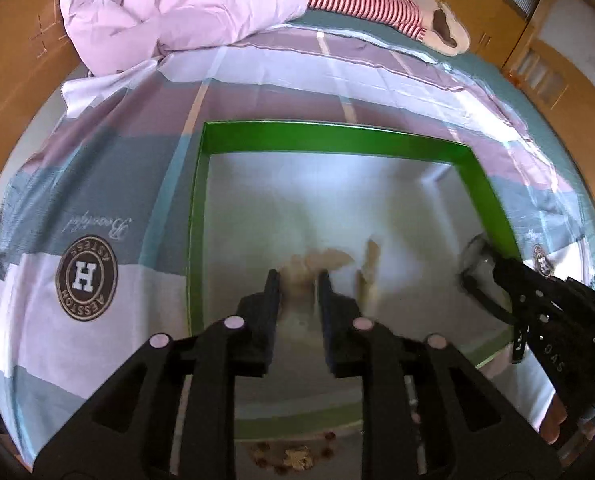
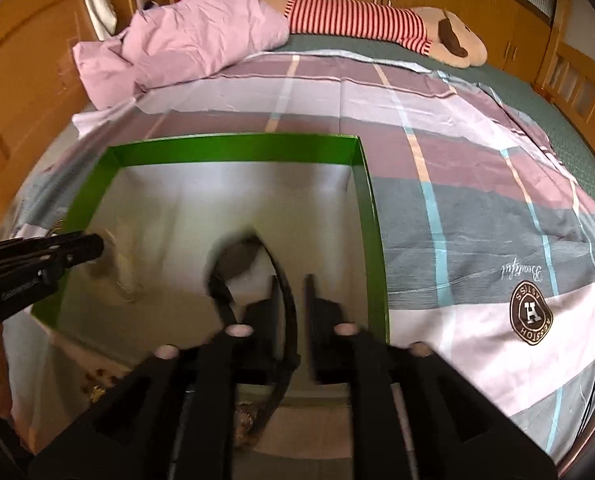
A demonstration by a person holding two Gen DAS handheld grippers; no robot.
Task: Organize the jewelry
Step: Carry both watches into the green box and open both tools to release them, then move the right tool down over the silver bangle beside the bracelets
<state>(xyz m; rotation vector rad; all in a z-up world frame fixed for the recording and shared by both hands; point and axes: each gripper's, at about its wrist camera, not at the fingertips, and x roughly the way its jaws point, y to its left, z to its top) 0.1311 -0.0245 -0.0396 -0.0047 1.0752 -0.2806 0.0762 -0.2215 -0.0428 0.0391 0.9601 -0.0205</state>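
A: We see the green-rimmed box (image 1: 329,136) lying on the plaid bedsheet (image 1: 97,184), both grippers working inside it. Our left gripper (image 1: 297,280) has its jaws narrowed around a blurred tan piece of jewelry (image 1: 305,268), which sits between the fingertips on the pale floor of the box.

B: Gripped, or only straddled?

A: Motion blur hides it; we cannot tell. A second tan piece (image 1: 369,272) lies just beside it, at two o'clock from the fingertips.

B: And our right gripper (image 2: 293,284)?

A: Its jaws stand slightly apart with a black looped cord (image 2: 285,292) running between them, the loop reaching toward eleven o'clock. Whether it is pinched we cannot tell either.

B: Anything outside the box?

A: A beaded brown piece (image 1: 293,456) lies at six o'clock, just outside the near rim. A pink duvet (image 2: 193,40) and a striped plush toy (image 2: 357,24) lie at twelve o'clock.
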